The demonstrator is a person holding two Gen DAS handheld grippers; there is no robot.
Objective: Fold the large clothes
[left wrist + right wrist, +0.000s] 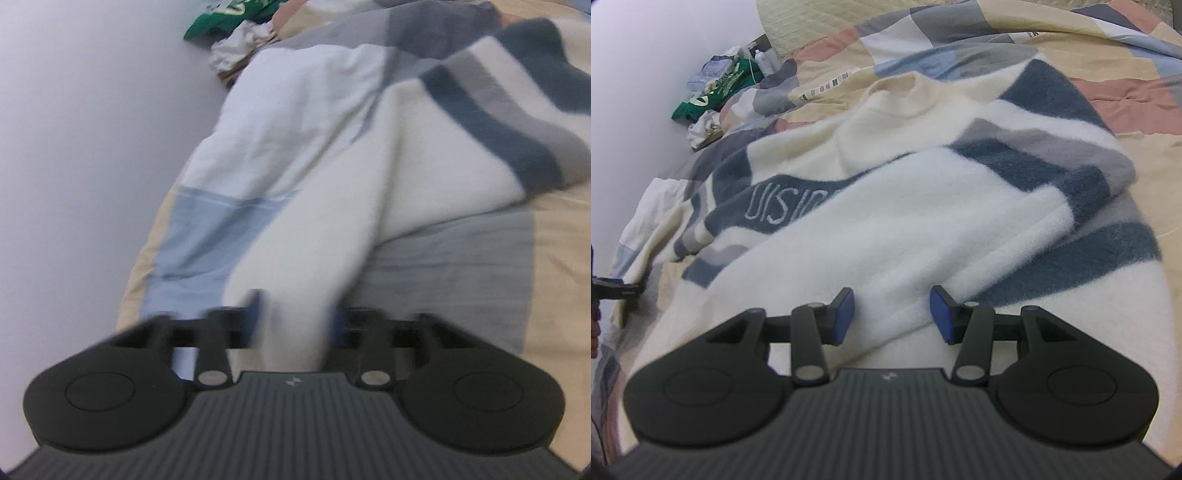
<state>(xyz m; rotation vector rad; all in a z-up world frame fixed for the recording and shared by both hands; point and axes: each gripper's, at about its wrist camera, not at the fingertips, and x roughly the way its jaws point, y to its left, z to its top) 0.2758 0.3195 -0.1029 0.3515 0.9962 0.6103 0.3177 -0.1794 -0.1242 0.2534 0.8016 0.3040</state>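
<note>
A fluffy white sweater with dark blue and grey stripes and lettering lies on the bed. One sleeve is folded across its front. My right gripper is open, its blue pads on either side of the folded sleeve's cuff end. In the blurred left wrist view my left gripper is shut on a white sleeve of the sweater, which runs up to the striped body. The left gripper also shows at the right wrist view's left edge.
The bed has a patchwork quilt in beige, blue, grey and pink. A white wall runs along the left side. A green bag and crumpled white cloth lie by the wall at the far end.
</note>
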